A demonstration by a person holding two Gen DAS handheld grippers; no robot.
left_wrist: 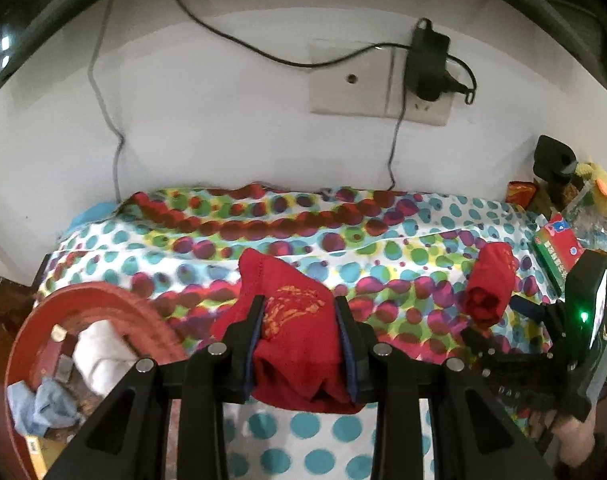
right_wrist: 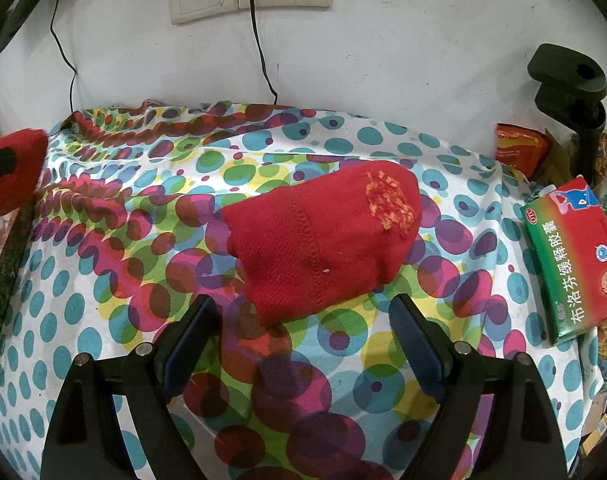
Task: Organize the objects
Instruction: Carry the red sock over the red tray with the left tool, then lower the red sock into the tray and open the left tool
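Note:
My left gripper (left_wrist: 299,310) is shut on a red sock with gold stitching (left_wrist: 299,344) and holds it above the dotted cloth (left_wrist: 383,240). In the right wrist view the same sock shows at the left edge (right_wrist: 11,168). A second folded red sock (right_wrist: 323,240) lies on the cloth. My right gripper (right_wrist: 301,308) stands open just in front of it. The sock's near end reaches between the fingertips, but the pads do not touch it. In the left wrist view this second sock (left_wrist: 489,284) lies to the right, by the right gripper's body.
A red round basket (left_wrist: 35,320) with white and blue cloths stands at the lower left, beside the table. A green and red medicine box (right_wrist: 567,264), an orange packet (right_wrist: 519,148) and a black clamp (right_wrist: 571,80) crowd the right edge. Cables hang from a wall socket (left_wrist: 427,60).

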